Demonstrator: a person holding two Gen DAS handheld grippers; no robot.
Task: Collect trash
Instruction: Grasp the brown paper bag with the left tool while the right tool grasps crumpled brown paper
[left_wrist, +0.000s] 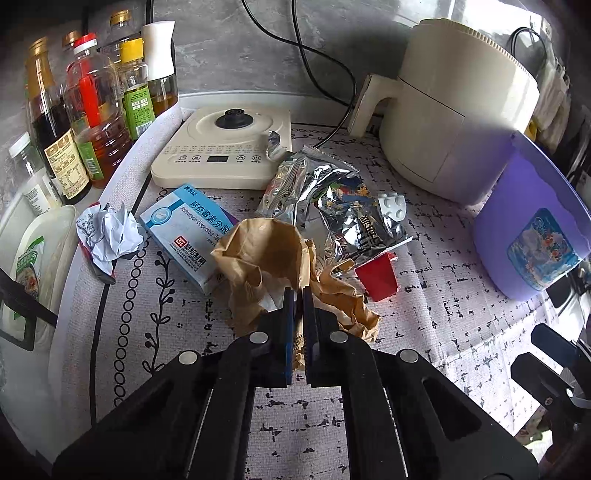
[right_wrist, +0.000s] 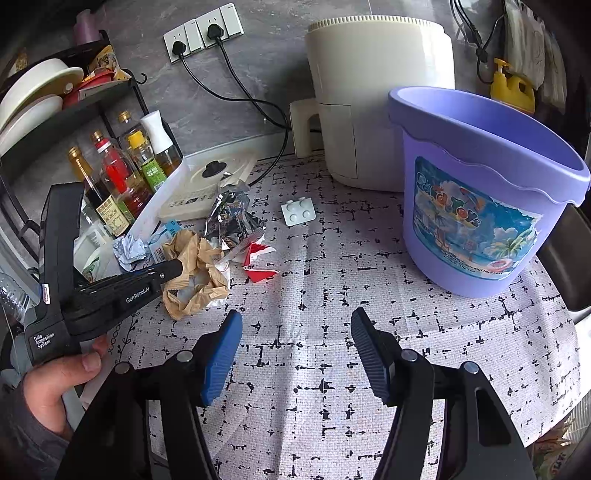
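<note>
A crumpled brown paper bag lies in the middle of the patterned cloth, and my left gripper is shut on its near edge. The right wrist view shows that gripper reaching in from the left onto the bag. Behind the bag lie silver foil wrappers, a red paper cup, a white blister pack, a blue medicine box and a white paper ball. My right gripper stands open over bare cloth with nothing between its fingers. The purple bucket stands upright to its right.
A cream air fryer stands at the back beside the bucket. A kettle base and several oil and sauce bottles line the back left, under a dish rack. Black cables run to wall sockets. A hand holds the left gripper.
</note>
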